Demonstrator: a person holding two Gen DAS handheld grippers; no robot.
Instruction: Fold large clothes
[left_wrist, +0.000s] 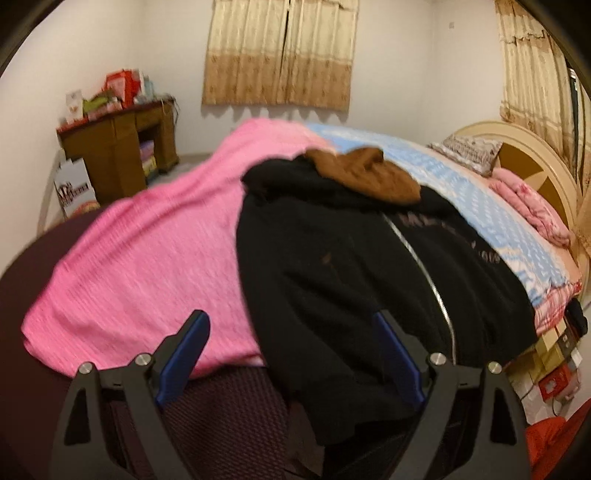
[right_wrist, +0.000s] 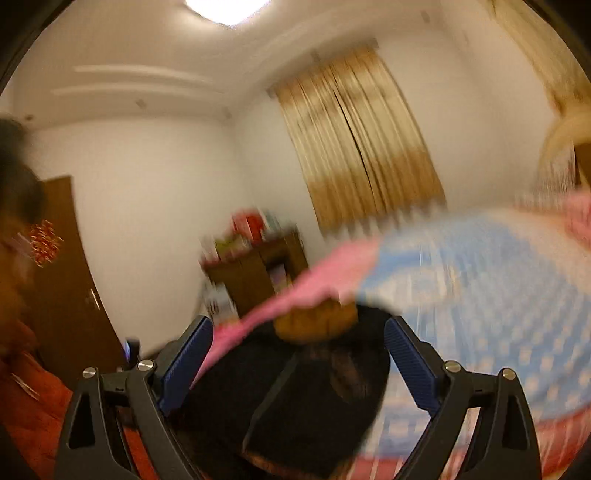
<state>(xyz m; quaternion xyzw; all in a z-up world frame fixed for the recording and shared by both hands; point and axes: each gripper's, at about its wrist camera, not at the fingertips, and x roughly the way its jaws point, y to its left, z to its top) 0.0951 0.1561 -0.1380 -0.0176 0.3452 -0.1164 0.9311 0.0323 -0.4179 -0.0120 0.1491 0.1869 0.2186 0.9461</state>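
Note:
A black zip-up jacket (left_wrist: 351, 266) with a brown-lined hood (left_wrist: 365, 177) lies spread on the bed, partly over a pink blanket (left_wrist: 147, 251). My left gripper (left_wrist: 291, 325) hovers open over the jacket's near hem, nothing between its blue pads. The right wrist view is blurred: my right gripper (right_wrist: 299, 332) stands open with its pads apart, above the black jacket (right_wrist: 280, 387) and its brown hood lining (right_wrist: 314, 321). Nothing is gripped there.
The bed has a blue dotted sheet (left_wrist: 461, 184), a pillow (left_wrist: 469, 151) and a cream headboard (left_wrist: 535, 158) at the right. A cluttered wooden desk (left_wrist: 122, 147) stands in the far left corner. Boxes and cables (left_wrist: 554, 365) sit beside the bed. A person's head (right_wrist: 14, 192) shows at the left edge.

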